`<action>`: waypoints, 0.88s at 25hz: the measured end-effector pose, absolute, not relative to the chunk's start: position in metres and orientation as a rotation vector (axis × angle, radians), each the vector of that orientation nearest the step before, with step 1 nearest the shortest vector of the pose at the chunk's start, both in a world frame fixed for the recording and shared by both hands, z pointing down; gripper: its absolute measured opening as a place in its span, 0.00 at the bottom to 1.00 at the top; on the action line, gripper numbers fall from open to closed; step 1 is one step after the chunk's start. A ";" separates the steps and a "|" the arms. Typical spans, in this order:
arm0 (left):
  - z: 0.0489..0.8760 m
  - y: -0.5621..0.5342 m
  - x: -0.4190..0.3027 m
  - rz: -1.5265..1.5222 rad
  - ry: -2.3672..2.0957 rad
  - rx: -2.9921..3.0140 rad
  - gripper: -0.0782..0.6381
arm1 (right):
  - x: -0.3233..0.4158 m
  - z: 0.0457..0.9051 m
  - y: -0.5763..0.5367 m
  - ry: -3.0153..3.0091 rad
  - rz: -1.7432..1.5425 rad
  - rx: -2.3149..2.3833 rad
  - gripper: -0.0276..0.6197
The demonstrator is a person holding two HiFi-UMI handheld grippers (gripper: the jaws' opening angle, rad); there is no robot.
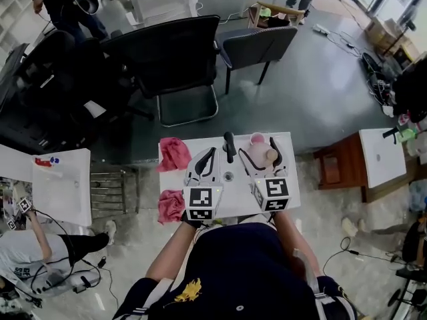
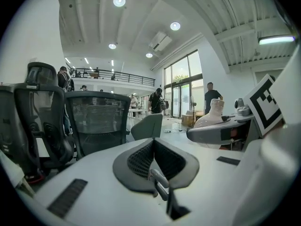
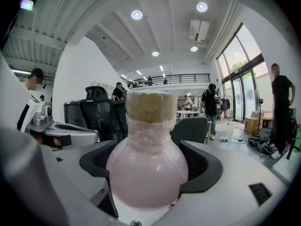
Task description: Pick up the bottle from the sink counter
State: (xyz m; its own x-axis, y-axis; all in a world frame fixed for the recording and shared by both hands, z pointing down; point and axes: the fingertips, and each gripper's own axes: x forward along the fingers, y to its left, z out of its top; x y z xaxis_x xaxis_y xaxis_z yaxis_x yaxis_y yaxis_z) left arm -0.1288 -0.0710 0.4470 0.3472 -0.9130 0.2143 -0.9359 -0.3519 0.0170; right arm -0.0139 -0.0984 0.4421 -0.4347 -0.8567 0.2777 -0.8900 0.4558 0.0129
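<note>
The right gripper (image 1: 260,151) clasps the pink bottle (image 3: 146,166) above the white sink counter (image 1: 291,173). To its left, the left gripper (image 2: 153,145) is empty, its jaws pressed together.

My head view looks steeply down on the tabletop (image 1: 233,202); both gripper views skim it toward the chairs (image 1: 177,52) (image 2: 96,121) (image 3: 96,119).

white sink counter (image 1: 231,199) | far pink cloth (image 1: 175,154) | near pink cloth (image 1: 171,206) | black faucet (image 1: 229,145)

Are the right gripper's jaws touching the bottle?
Touching. Right gripper view shows the right gripper with jaws against both sides of the bottle, no gap.
</note>
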 end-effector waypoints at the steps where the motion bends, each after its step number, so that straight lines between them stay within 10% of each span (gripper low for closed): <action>1: 0.447 -0.071 -0.130 0.245 -1.706 2.456 0.13 | -0.014 0.442 -0.097 -2.461 0.193 1.509 0.68; 22: 0.430 -0.058 -0.144 0.188 -1.725 2.471 0.13 | -0.023 0.425 -0.073 -2.485 0.179 1.530 0.68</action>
